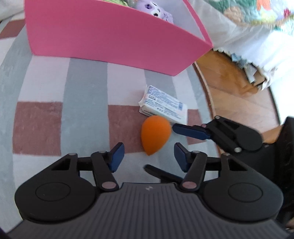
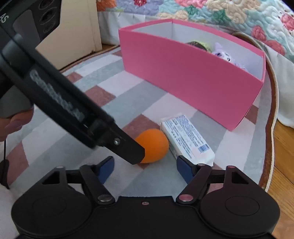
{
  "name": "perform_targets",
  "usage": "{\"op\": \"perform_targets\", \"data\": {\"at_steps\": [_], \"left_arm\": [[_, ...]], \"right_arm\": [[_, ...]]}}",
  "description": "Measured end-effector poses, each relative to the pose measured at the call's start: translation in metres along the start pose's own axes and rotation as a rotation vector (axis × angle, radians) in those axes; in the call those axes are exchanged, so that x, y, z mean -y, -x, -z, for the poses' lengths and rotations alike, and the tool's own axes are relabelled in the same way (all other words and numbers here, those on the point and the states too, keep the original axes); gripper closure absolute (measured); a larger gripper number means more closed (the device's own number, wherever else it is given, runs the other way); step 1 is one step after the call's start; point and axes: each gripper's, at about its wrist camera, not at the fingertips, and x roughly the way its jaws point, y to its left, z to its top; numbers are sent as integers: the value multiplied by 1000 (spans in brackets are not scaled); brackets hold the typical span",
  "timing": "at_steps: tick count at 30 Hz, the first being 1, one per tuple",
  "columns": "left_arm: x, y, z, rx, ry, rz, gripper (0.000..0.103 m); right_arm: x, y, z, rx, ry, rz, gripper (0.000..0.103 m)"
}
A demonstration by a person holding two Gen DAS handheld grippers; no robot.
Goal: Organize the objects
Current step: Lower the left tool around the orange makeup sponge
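Left gripper (image 1: 148, 156): fingers spread, holding nothing, just near of orange egg-shaped foam sponge (image 1: 155, 134) | right gripper (image 2: 145, 170): fingers spread, holding nothing | sponge: on striped grey-pink-white rug (image 1: 82, 88), touching white printed rectangular packet (image 1: 165, 104) | pink cardboard box (image 1: 102, 35): far, containing purple plush toy (image 1: 154, 9).

Black left gripper (image 1: 148, 156), blue jaws, silver screws, ribbed grey housing
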Motion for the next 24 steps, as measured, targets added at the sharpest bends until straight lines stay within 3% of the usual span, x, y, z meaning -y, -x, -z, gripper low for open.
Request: {"op": "perform_targets", "data": {"at_steps": [4, 8, 15, 24], "left_arm": [[-1, -6, 0, 25, -33, 1, 52], [-2, -5, 0, 25, -18, 67, 67], [2, -3, 3, 37, -44, 61, 72], [-1, 11, 3, 46, -27, 40, 72]], "right_arm": [[-6, -3, 0, -6, 44, 23, 32], [-11, -5, -3, 2, 66, 24, 36], [-12, -7, -4, 15, 86, 66, 53], [-15, -3, -10, 38, 59, 59, 55]]}}
